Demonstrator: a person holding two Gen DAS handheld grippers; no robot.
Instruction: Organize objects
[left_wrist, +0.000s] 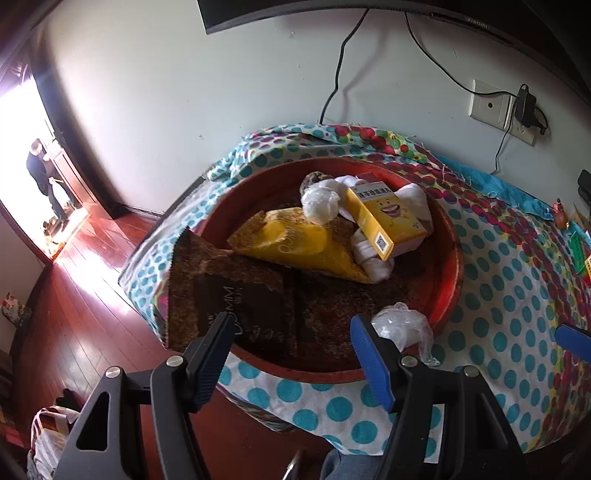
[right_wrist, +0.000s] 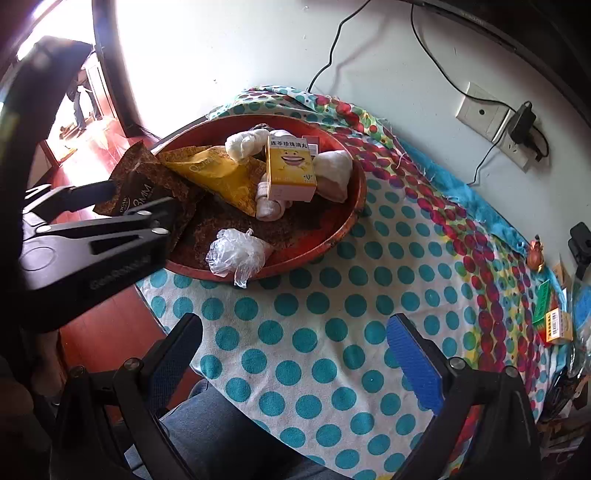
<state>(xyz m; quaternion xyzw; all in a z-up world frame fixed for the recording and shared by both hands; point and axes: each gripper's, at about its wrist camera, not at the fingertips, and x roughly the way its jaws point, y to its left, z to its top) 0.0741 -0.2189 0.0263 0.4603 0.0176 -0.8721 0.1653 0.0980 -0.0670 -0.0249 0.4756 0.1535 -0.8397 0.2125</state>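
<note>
Left gripper: jaws spread wide, nothing between the pads, poised above the near rim of the red tray. Seen also from the right wrist view as a black frame at the left edge, over the tray's near-left side.

Right gripper: jaws spread wide, empty, poised over bare polka-dot cloth on the worktop, near and to the right of the tray.

Tray: round, red, resting on the cloth toward the left end of the worktop, close to the wall.

Tray contents:
- Dark brown packet at the near-left, corner overhanging the rim.
- Yellow packet in the centre, partly overlapping the brown one.
- Yellow box with smiling-face print, tilted, propped on rolled white cloth items.
- White wrapped ball behind the yellow packet, touching the box.
- Crumpled clear plastic bag with white contents lying across the near rim, partly hanging outside.

Outside the tray, at the far right of the worktop: green-and-yellow small boxes and a small orange figurine, well apart from the tray.

Wall behind: socket plate with a black adapter plugged in, cables running upward.
</note>
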